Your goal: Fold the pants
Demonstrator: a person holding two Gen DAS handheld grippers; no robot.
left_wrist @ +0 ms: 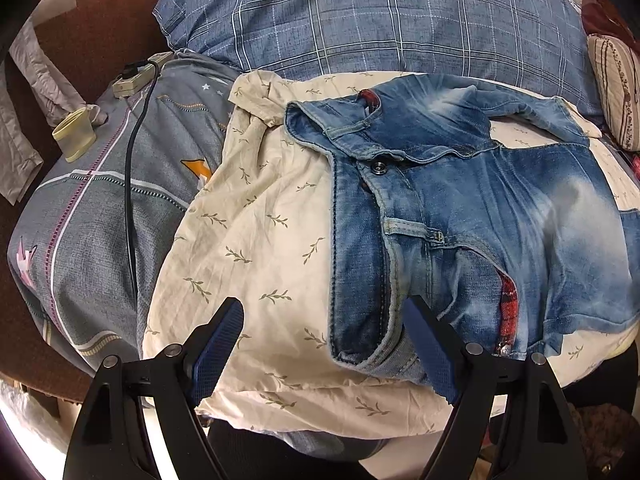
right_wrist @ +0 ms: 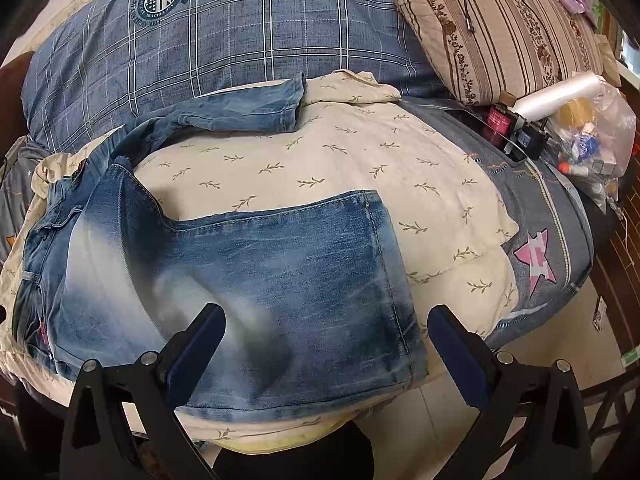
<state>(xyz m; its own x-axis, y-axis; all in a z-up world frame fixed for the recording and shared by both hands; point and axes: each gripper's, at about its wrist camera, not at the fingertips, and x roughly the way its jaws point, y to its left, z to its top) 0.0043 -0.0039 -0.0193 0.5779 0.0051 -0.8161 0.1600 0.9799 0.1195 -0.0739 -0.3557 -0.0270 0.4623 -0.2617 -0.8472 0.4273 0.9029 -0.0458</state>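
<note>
Faded blue jeans [left_wrist: 480, 200] lie on a cream leaf-print sheet [left_wrist: 260, 240], waistband toward the left with the metal button [left_wrist: 379, 168] showing. One leg is doubled over near the front edge [right_wrist: 280, 272]; the other leg [right_wrist: 240, 110] trails toward the back. My left gripper [left_wrist: 324, 312] stands open just above the waistband's near corner, holding nothing. Over the folded leg's front part hovers my right gripper [right_wrist: 328, 320], open too, its fingers clear of the denim.
A blue plaid quilt [left_wrist: 360, 20] is bunched at the back. A power strip with black cable [left_wrist: 132, 80] and tape roll [left_wrist: 74, 132] lie left. A striped pillow [right_wrist: 500, 32], plastic bag [right_wrist: 592, 128] and small items sit right. The bed edge runs close below.
</note>
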